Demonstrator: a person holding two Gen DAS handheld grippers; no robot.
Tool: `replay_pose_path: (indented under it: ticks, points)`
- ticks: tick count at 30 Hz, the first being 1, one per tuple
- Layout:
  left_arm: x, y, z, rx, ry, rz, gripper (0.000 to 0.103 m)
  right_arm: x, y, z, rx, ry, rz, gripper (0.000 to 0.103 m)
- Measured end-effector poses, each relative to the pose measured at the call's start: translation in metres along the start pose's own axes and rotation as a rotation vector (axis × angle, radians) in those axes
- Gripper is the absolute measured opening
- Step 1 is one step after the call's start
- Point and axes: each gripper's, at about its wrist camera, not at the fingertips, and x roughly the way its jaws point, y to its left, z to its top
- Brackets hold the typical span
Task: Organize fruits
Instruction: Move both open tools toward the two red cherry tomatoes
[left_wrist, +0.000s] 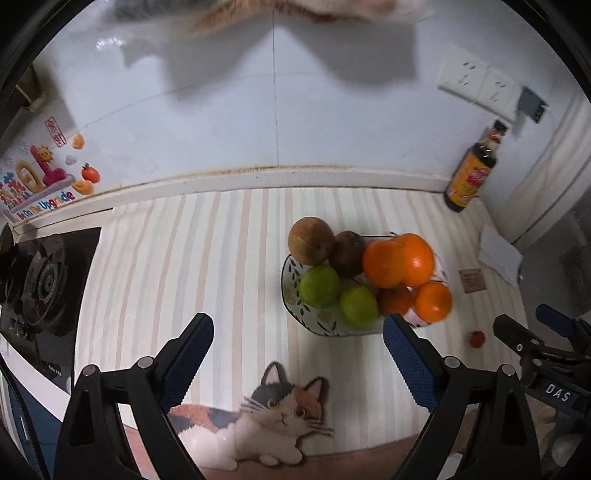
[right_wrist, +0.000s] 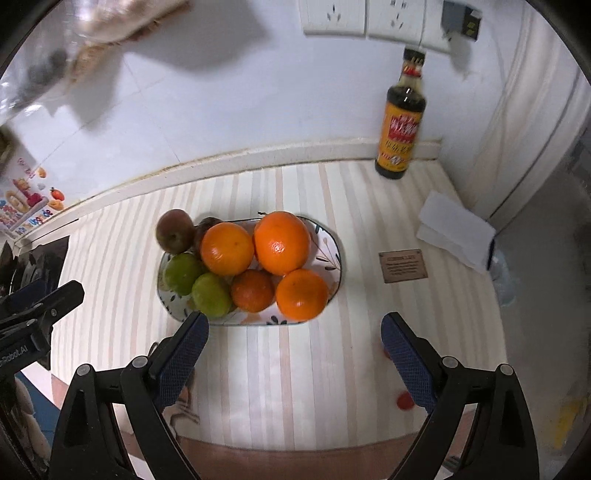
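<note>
An oval patterned plate (right_wrist: 334, 254) on the striped counter holds several fruits: oranges (right_wrist: 282, 242), two green fruits (right_wrist: 211, 295) and two brownish apples (right_wrist: 174, 229). It also shows in the left wrist view (left_wrist: 291, 295), right of centre. My left gripper (left_wrist: 297, 354) is open and empty, in front of the plate's left end. My right gripper (right_wrist: 295, 350) is open and empty, just in front of the plate. A small red fruit (left_wrist: 477, 338) lies on the counter right of the plate; in the right wrist view it (right_wrist: 404, 400) sits by my right finger.
A dark sauce bottle (right_wrist: 400, 122) stands at the back wall. Folded white paper (right_wrist: 454, 230) and a brown card (right_wrist: 402, 266) lie to the right. A gas stove (left_wrist: 40, 284) is at the left. A cat-shaped mat (left_wrist: 258, 417) lies at the front edge.
</note>
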Motion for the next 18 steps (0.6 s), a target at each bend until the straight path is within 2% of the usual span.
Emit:
replay_pose_path:
  ticks: [5, 8, 18]
  points:
    - [-0.044, 0.000, -0.018, 0.015, -0.073, -0.010, 0.094, -0.042, 0.002, -0.026, 0.007, -0.053, -0.002, 0.097]
    - [-0.062, 0.002, -0.028, 0.033, -0.113, 0.008, 0.094, -0.063, 0.004, -0.039, 0.007, -0.088, -0.011, 0.097]
    - [-0.097, 0.007, -0.058, 0.060, -0.152, -0.011, 0.094, -0.118, 0.021, -0.074, 0.010, -0.172, -0.020, 0.097]
